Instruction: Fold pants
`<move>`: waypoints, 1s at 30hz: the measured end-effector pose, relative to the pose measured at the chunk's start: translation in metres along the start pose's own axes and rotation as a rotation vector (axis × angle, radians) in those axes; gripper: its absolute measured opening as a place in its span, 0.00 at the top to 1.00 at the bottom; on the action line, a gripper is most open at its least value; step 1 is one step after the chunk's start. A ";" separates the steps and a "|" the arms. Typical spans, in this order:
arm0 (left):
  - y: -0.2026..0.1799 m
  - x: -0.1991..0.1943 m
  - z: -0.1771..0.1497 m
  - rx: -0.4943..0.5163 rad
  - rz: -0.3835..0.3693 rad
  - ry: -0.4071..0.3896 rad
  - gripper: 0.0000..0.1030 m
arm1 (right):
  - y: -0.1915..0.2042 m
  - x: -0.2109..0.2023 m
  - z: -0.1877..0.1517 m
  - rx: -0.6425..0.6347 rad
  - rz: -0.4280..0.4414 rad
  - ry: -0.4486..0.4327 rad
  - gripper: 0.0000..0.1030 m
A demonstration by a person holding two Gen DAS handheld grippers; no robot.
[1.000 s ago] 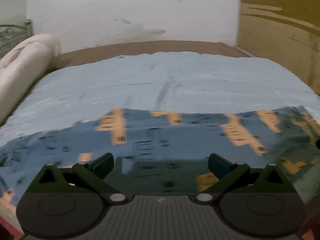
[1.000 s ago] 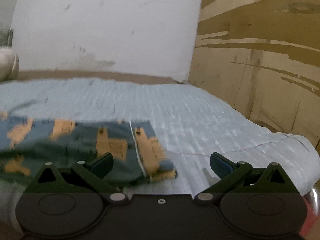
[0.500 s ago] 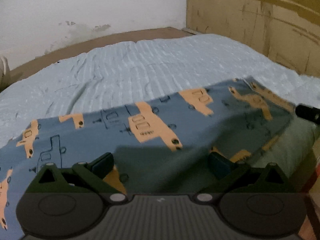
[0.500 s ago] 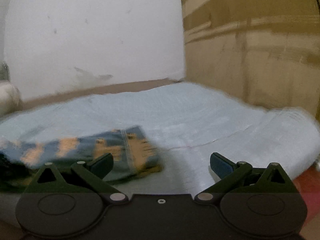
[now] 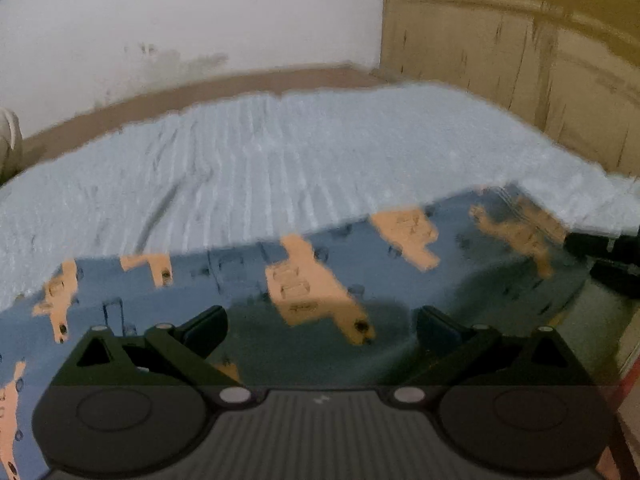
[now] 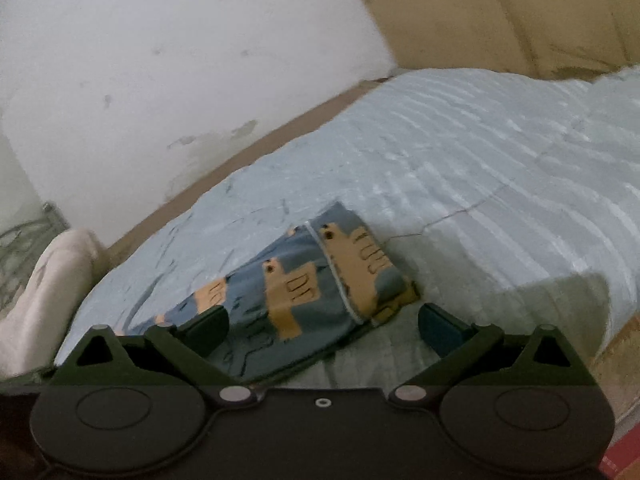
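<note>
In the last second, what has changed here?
The right gripper has tilted and swung toward the pants, now looking down on their end. The left gripper panned right along them. Both jaws stayed open, holding nothing; the pants stayed flat on the bed.

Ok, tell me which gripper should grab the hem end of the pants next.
Right. The right gripper is open with the pants' hem end just ahead of its fingers. The left gripper, also open, hovers over the middle of the fabric.
</note>
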State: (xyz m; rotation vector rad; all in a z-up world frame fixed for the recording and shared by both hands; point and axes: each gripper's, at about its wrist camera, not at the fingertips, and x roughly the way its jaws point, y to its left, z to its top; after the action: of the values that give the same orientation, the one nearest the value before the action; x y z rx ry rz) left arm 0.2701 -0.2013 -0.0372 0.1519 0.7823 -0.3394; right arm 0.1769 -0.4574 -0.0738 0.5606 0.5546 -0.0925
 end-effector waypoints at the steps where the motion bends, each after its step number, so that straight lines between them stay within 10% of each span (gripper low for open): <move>1: 0.001 0.004 -0.002 -0.003 0.000 0.032 0.01 | -0.001 0.000 -0.001 0.019 -0.008 -0.013 0.06; 8: 0.016 0.000 -0.004 -0.044 -0.054 0.048 0.01 | -0.013 0.002 0.001 0.161 -0.077 -0.071 0.66; 12: 0.026 -0.005 -0.002 -0.092 -0.078 0.046 0.01 | -0.012 0.002 0.001 0.153 -0.102 -0.082 0.82; 30: 0.109 -0.040 -0.002 -0.515 -0.355 -0.089 0.01 | 0.153 -0.020 -0.040 -0.676 0.015 -0.152 0.86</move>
State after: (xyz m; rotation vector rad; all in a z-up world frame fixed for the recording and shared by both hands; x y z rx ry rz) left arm 0.2814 -0.0893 -0.0090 -0.4876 0.7848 -0.4646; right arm 0.1763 -0.3078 -0.0181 -0.1007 0.3993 0.0672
